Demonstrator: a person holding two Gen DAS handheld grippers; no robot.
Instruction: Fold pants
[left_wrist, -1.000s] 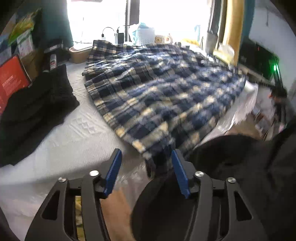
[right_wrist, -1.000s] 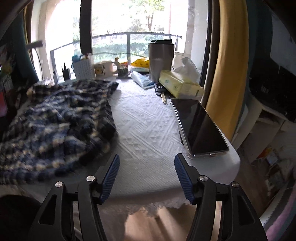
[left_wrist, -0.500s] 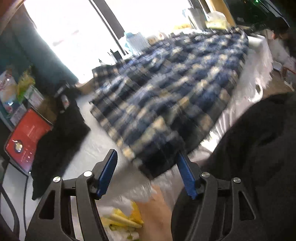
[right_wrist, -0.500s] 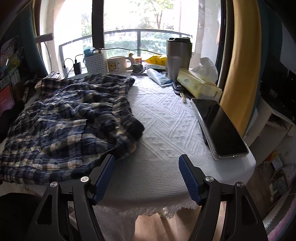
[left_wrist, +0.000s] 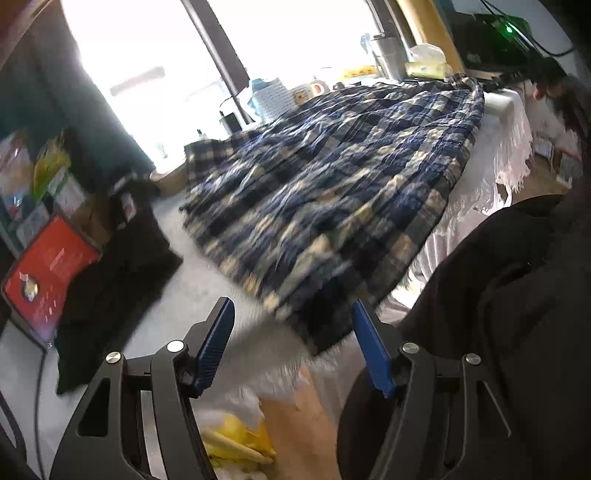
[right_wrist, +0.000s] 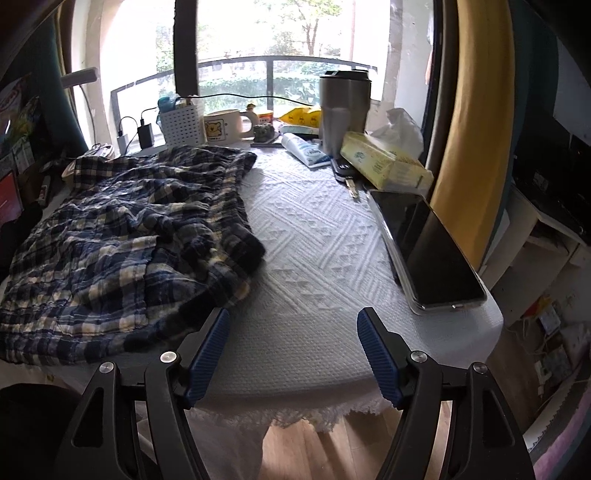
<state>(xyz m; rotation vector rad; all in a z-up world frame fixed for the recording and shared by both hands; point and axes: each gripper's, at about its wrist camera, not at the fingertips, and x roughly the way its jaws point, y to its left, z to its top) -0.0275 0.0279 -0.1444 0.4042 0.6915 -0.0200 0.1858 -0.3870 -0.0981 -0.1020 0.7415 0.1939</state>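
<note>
White-clothed counter (right_wrist: 325, 251) is carrying plaid pants (right_wrist: 122, 240) at frame left; I'm holding left gripper (left_wrist: 293, 347) and right gripper (right_wrist: 291, 350) wide, empty, readying corner grabs.

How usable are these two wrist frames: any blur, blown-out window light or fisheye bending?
Left wrist view: plaid pants smeared by motion blur, window blown out white, frame tilted. Right wrist view: sharp; pants and phone crisp, trees visible through the window, though edges bend with fisheye distortion.
</note>
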